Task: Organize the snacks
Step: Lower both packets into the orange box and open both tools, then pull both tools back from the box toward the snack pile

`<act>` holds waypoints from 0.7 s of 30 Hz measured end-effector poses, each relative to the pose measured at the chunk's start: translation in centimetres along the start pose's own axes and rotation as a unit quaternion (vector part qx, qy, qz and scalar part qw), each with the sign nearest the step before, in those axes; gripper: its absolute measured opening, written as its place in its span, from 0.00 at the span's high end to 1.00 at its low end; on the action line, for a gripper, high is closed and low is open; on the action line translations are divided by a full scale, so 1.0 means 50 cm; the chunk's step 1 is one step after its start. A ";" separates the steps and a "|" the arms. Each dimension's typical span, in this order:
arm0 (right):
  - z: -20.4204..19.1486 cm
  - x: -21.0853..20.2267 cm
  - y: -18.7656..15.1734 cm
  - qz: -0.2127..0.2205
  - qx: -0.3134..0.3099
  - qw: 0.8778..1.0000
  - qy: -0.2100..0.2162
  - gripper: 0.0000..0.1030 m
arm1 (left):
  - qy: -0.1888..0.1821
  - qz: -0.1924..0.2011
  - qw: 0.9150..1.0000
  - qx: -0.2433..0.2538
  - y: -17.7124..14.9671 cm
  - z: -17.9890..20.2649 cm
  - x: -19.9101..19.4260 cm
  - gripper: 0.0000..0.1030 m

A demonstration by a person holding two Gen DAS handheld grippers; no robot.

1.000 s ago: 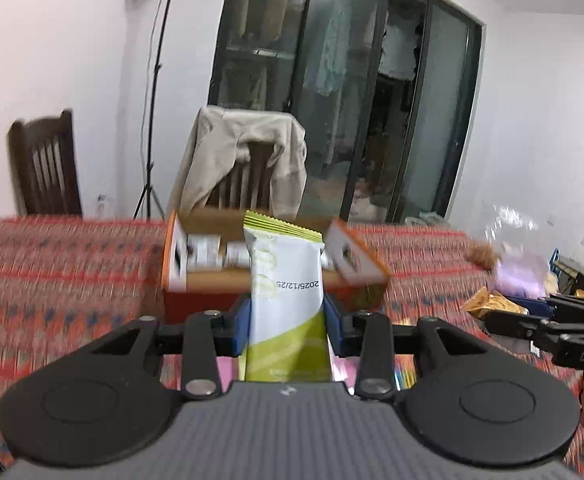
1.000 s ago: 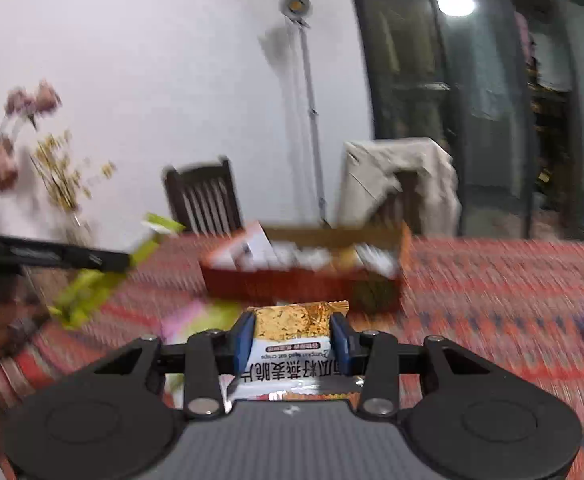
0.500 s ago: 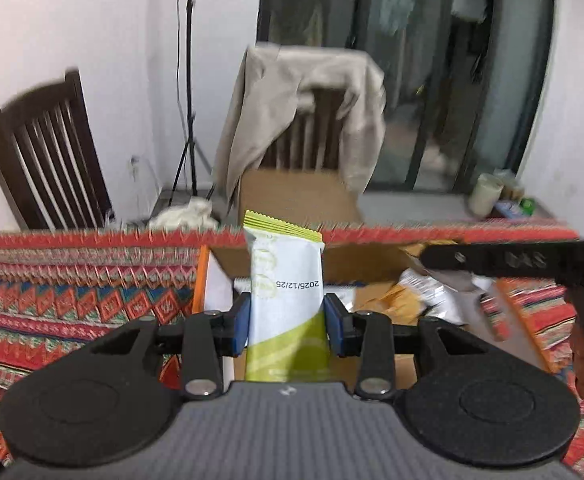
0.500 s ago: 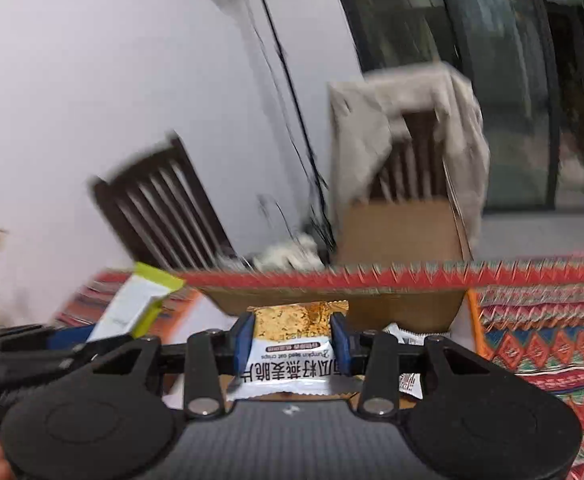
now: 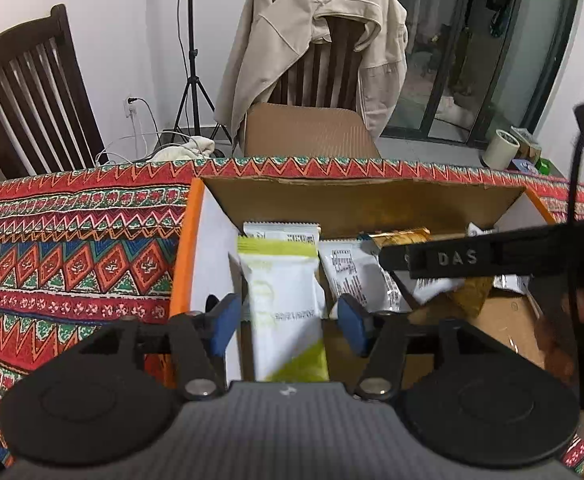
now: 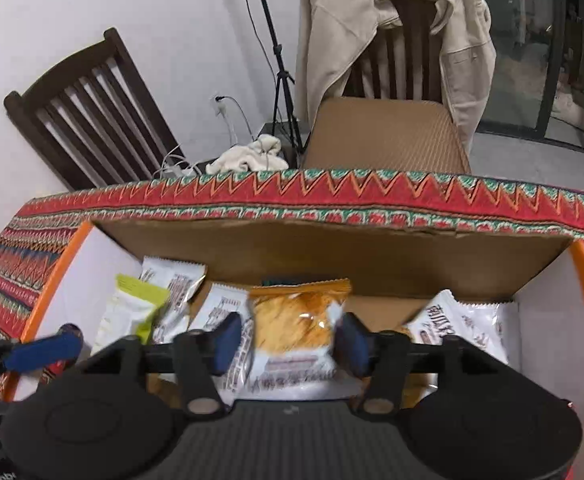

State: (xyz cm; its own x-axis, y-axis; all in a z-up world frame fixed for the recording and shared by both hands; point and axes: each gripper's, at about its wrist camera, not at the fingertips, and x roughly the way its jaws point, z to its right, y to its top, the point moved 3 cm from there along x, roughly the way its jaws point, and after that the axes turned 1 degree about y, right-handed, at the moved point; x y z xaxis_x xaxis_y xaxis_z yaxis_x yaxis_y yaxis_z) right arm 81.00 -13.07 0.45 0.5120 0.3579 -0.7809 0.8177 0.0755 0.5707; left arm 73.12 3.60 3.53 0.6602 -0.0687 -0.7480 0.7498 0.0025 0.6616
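An open cardboard box (image 5: 355,206) with orange edges lies on the patterned tablecloth and holds several snack packets. My left gripper (image 5: 288,322) is over its left part with its jaws spread; the green-and-white packet (image 5: 282,300) sits loose between the blue pads (image 5: 224,320). My right gripper (image 6: 290,340) is over the box's middle (image 6: 331,248), jaws spread, with the orange-and-white packet (image 6: 297,320) loose and blurred between them. The green packet also shows in the right wrist view (image 6: 128,312), beside the left gripper's fingertip (image 6: 48,350).
The red patterned tablecloth (image 5: 72,248) surrounds the box. Behind the table stand a dark wooden chair (image 5: 24,96), a chair draped with a beige jacket (image 5: 315,40) and a light stand (image 5: 190,60). The right gripper's arm (image 5: 471,256) crosses the box's right half.
Both grippers moved forward over the box and tilted down into it. Both opened their jaws, letting go of the green packet and the orange packet.
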 end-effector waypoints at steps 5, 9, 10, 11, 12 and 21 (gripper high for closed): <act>0.004 -0.035 0.001 0.009 0.000 1.000 0.006 0.41 | 0.003 0.006 1.000 0.003 0.020 -0.001 -0.038 0.41; 0.006 -0.128 0.005 0.032 -0.009 0.999 0.004 0.40 | 0.001 0.017 1.000 0.003 0.040 0.008 -0.114 0.35; 0.006 -0.153 0.010 0.038 -0.012 0.999 0.003 0.39 | 0.001 0.022 1.000 0.006 0.045 0.012 -0.136 0.32; 0.006 -0.179 0.011 0.045 -0.014 0.999 0.002 0.38 | 0.001 0.028 1.000 0.010 0.049 0.020 -0.161 0.31; 0.006 -0.214 0.011 0.054 -0.016 0.998 0.002 0.37 | 0.001 0.035 0.999 0.014 0.053 0.025 -0.189 0.29; 0.002 -0.538 -0.027 0.134 -0.056 0.989 -0.001 0.28 | -0.004 0.121 0.992 0.038 0.049 0.079 -0.489 0.10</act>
State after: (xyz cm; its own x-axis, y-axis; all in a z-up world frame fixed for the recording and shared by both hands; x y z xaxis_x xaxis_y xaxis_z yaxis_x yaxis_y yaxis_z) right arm 66.14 -22.89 20.66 0.7063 0.3781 -0.5985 0.6184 0.0817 0.7816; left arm 58.62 1.34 23.63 0.8203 -0.0831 -0.5659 0.5632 -0.0550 0.8245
